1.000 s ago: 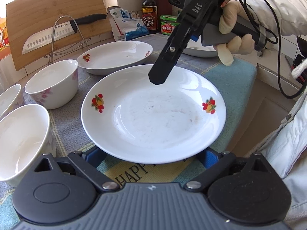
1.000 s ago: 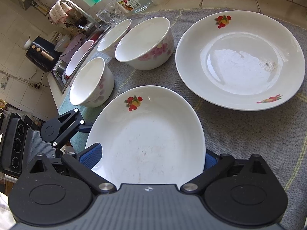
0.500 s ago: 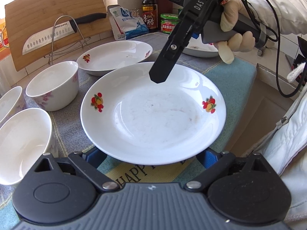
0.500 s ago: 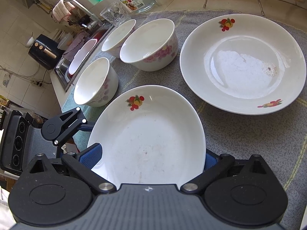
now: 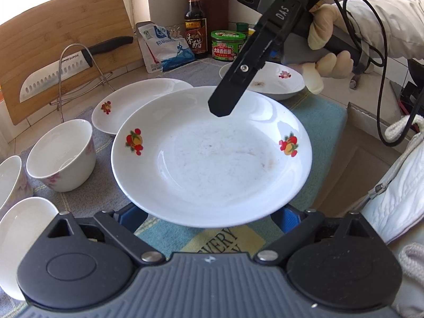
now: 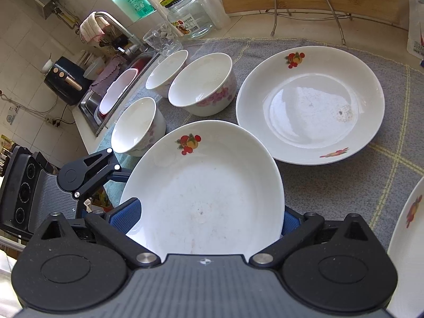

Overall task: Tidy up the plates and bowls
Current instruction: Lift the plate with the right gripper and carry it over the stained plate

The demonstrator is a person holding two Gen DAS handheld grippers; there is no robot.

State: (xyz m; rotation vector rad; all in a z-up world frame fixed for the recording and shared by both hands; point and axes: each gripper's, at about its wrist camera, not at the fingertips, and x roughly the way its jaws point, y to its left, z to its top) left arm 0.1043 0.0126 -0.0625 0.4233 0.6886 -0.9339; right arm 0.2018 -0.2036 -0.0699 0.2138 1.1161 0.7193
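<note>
- A white plate with fruit prints (image 5: 212,159) is sitting between the wide-spread blue-padded fingers of both grippers, its near rim over the left gripper (image 5: 209,213) and its far side under the right gripper (image 6: 212,218).
- In the right wrist view the same plate is resting tilted, with the blue pads pressing its rim on both sides, so the right fingers are holding it.
- In the left wrist view the left fingers are standing wide at the plate's underside; whether the pads are pressing it cannot be told.
- The plate is hanging above the grey cloth (image 6: 331,185) covering the worktop.
- A second fruit-print plate (image 6: 310,103) is lying flat on the cloth just behind it.
- Three white bowls with pink flowers (image 6: 202,84) are standing grouped beside that plate, towards the sink (image 6: 106,98).
- A third plate (image 5: 275,79) is lying further back, partly behind the right gripper.
- A gloved hand (image 5: 326,50) is gripping the right gripper's handle.
- A knife (image 5: 69,66) is leaning on a wooden board (image 5: 53,31) at the back.
</note>
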